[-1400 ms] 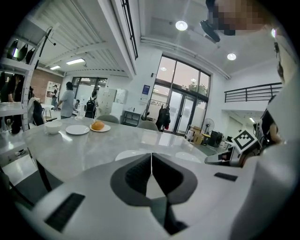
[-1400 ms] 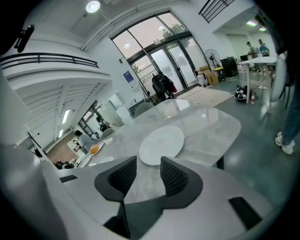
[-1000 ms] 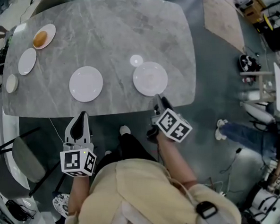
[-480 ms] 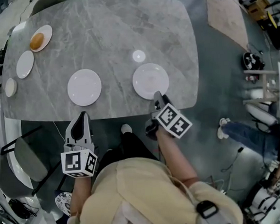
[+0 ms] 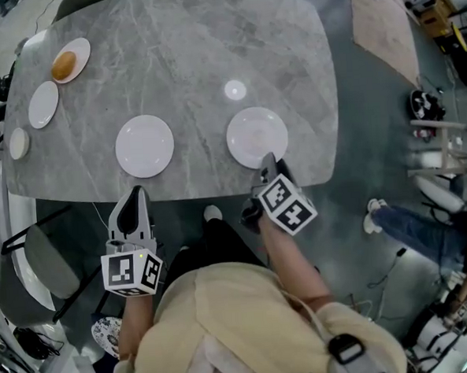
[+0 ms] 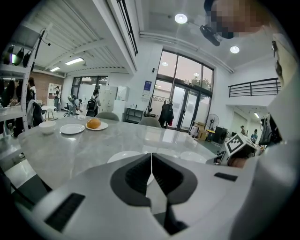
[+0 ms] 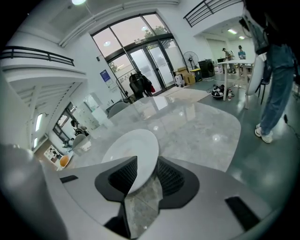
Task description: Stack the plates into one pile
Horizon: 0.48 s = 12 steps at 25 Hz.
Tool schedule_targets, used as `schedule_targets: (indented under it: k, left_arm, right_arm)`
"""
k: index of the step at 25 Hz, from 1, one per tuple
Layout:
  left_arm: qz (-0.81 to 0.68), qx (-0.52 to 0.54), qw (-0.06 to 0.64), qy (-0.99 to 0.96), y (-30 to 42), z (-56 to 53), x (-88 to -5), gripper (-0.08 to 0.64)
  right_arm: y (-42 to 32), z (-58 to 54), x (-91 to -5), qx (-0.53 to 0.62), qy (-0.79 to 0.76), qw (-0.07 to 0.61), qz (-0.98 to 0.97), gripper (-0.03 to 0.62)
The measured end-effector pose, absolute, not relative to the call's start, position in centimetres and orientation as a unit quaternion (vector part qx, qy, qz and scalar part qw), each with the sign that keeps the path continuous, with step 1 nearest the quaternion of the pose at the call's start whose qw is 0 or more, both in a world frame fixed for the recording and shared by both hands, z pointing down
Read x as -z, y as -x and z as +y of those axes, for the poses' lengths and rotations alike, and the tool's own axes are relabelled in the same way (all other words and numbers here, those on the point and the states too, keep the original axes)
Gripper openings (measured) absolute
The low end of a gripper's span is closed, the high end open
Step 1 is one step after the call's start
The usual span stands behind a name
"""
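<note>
Grey marble table (image 5: 178, 51) carries 2 white plates near its near edge: the left plate (image 5: 144, 145) and the right plate (image 5: 256, 133). I have my right gripper (image 5: 268, 164) at the table's near edge, jaws spread with the right plate's rim between them. My left gripper (image 5: 137, 197) hangs just off the table's near edge, jaws pressed together, empty.
</note>
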State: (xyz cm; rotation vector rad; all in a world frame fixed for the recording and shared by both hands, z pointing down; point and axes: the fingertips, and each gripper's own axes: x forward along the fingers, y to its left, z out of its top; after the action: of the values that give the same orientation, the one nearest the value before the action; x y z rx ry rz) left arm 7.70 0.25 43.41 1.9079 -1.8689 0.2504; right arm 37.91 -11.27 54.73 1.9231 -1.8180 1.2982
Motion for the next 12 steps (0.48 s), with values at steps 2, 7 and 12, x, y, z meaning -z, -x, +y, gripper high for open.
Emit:
schedule_targets:
  k: [2,7,12]
  left_arm:
    - [-0.68,-0.091,0.229,-0.691,-7.56,0.18,-43.44,0.008]
    - [-0.682,-0.088,0.232,-0.688,-7.28,0.09,-43.69,0.007]
    - [-0.688,-0.084,0.231,-0.683,-6.81,0.42,-43.61,0.008]
  right_arm:
    - [-38.09,-11.31,-54.77,-0.433,-0.657,0.103,-0.609,0.121]
    - [-38.39,-11.41,-55.07,-0.424,-0.668,0.113,-0.601,0.094]
    - [-38.47,-11.37,-54.87,-0.435,-0.667,0.102,-0.596,0.084]
